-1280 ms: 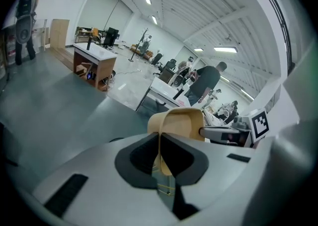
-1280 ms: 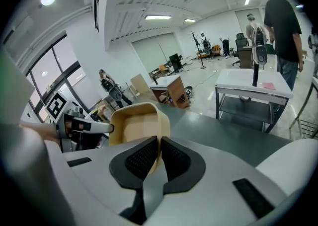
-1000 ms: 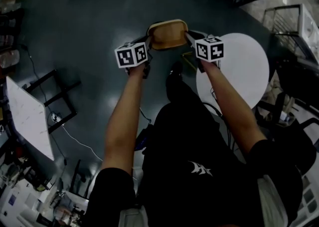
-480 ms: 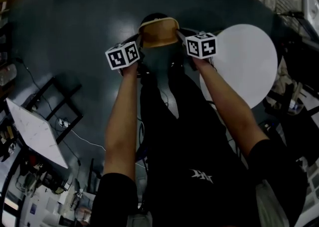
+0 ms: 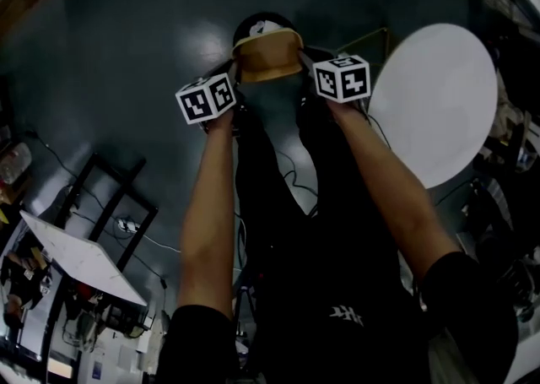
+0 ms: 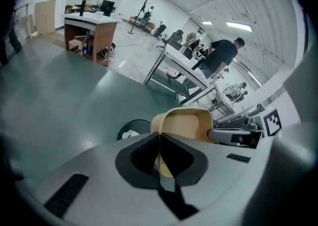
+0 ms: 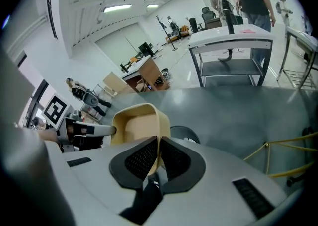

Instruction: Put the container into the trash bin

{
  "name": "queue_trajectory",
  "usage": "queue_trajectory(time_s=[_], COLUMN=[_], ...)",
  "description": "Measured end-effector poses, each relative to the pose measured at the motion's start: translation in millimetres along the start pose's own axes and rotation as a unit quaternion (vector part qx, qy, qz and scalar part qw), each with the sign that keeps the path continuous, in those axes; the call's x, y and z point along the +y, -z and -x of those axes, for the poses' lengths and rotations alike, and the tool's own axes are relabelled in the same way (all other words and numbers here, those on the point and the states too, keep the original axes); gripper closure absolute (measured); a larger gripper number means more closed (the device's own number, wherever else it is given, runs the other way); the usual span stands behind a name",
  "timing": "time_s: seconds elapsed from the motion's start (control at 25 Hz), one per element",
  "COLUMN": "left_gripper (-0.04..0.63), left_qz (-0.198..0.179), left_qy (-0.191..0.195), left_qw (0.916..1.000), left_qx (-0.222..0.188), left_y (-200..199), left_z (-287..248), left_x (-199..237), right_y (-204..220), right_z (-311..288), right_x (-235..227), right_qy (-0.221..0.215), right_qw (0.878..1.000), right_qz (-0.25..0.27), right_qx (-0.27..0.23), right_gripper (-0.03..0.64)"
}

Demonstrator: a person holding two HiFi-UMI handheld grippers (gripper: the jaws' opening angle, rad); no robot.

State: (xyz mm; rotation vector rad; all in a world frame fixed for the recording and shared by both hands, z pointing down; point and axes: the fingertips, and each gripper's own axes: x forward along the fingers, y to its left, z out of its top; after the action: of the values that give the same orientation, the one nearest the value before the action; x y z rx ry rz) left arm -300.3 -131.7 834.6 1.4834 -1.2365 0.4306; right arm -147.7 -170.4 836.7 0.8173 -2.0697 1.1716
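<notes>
The left gripper [image 6: 159,143] and right gripper [image 7: 159,146] each clamp an opposite rim of the container [image 5: 268,57], which spans them above the near edge of the trash bin [image 6: 136,122], whose mouth lies just beyond and below.

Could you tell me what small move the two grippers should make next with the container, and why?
Probably ease the container a little forward and down over the trash bin. The left gripper and right gripper each pinch a side wall, and the bin's mouth shows only partly past its far edge.
</notes>
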Motion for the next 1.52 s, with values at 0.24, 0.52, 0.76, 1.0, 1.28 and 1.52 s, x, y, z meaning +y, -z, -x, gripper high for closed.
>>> queue_trajectory(time_s=[0.24, 0.52, 0.76, 1.0, 1.28, 1.52], left_gripper=[0.583, 0.583, 0.581, 0.581, 0.581, 0.581], left_qz=[0.000, -0.015, -0.028, -0.034, -0.047, -0.060], left_qy=[0.011, 0.022, 0.020, 0.022, 0.024, 0.030], left_qw=[0.9998, 0.9988, 0.9976, 0.9967, 0.9956, 0.9941], left_qx=[0.019, 0.041, 0.060, 0.070, 0.078, 0.085], left_y=[7.3, 24.6, 41.7, 58.5, 66.4, 70.2], left_z=[-24.3, -61.9, -92.3, -119.4, -151.9, -168.6], left_x=[61.8, 92.7, 111.2, 124.2, 139.2, 138.4], right_y=[21.5, 48.3, 66.2, 75.7, 96.3, 110.5], right_z=[-64.5, -110.8, -137.3, -153.1, -176.3, -186.5], right_x=[4.9, -15.9, -36.2, -51.0, -71.3, -88.2], right_qy=[0.028, 0.042, 0.054, 0.068, 0.080, 0.093], right_qw=[1.000, 0.999, 0.998, 0.997, 0.996, 0.995], right_qz=[-0.009, -0.008, -0.006, -0.018, -0.015, -0.019], right_qx=[0.010, 0.012, 0.020, 0.018, 0.026, 0.030], right_gripper=[0.563, 0.563, 0.563, 0.563, 0.563, 0.563])
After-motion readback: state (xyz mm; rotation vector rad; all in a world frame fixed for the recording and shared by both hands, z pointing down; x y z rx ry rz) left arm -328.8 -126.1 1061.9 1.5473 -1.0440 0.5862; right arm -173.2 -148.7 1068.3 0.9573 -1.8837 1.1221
